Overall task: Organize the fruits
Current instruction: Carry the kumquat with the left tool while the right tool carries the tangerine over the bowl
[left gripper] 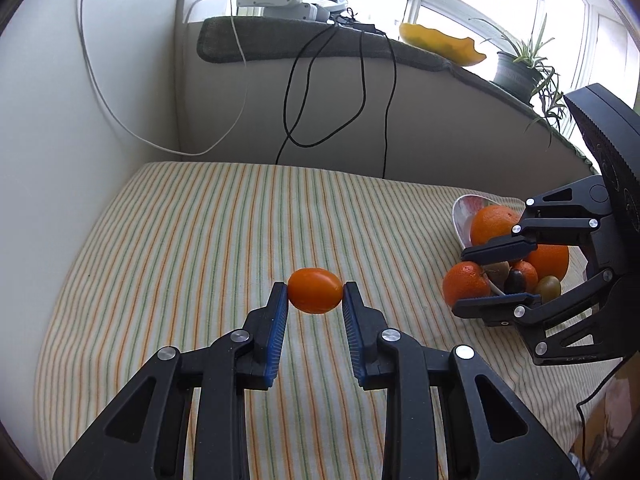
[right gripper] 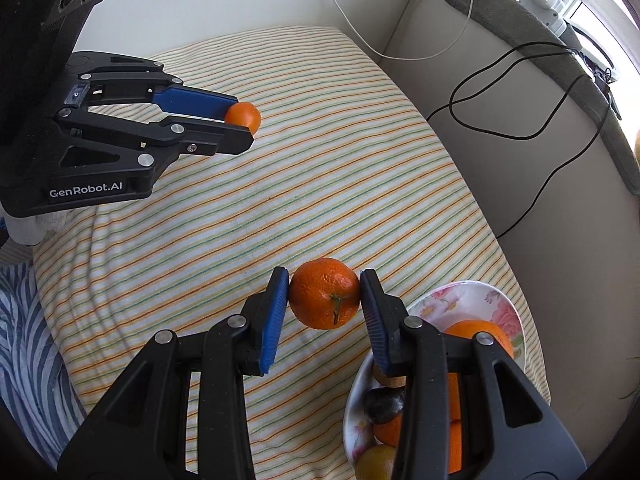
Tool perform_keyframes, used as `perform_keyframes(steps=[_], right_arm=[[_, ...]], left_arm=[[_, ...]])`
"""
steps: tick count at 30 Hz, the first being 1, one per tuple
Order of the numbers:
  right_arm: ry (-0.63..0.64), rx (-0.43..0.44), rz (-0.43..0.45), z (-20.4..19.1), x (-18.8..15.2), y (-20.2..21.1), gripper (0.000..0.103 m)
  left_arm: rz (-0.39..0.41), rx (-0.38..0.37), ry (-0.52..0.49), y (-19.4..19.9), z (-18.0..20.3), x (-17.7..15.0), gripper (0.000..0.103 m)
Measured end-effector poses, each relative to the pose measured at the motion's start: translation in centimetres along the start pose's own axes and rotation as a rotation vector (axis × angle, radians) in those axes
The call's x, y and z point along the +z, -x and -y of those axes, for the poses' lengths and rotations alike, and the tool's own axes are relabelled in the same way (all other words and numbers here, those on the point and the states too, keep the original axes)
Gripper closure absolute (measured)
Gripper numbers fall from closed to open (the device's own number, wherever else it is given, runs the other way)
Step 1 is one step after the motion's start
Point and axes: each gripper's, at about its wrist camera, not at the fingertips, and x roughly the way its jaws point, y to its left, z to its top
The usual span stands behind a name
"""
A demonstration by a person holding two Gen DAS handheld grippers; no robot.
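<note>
Right fingers (right gripper: 324, 300) clamp a mandarin (right gripper: 324, 299) just left of the bowl (right gripper: 508, 304) (nearer arm); left fingers (left gripper: 315, 292) pinch a kumquat (left gripper: 315, 290), long axis crosswise.

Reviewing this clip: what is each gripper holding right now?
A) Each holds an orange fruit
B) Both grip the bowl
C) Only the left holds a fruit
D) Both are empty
A: the left gripper pinches a small smooth orange fruit, and the right gripper clamps a stemmed mandarin, both above the striped cloth.
</note>
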Motion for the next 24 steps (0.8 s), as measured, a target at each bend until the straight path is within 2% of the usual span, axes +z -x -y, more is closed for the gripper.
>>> perform_keyframes(steps=[14, 24], right_arm=[[-0.101, 0.000, 0.102, 0.6, -3.4, 5.0, 0.065], [-0.186, -0.007, 0.163, 3.2, -6.6, 7.4, 0.065]], left_arm=[[0.041, -0.049, -0.056, 2.0, 4.2, 0.4, 0.077], [0.056, -0.081, -0.104, 2.6, 7.5, 0.7, 0.077]])
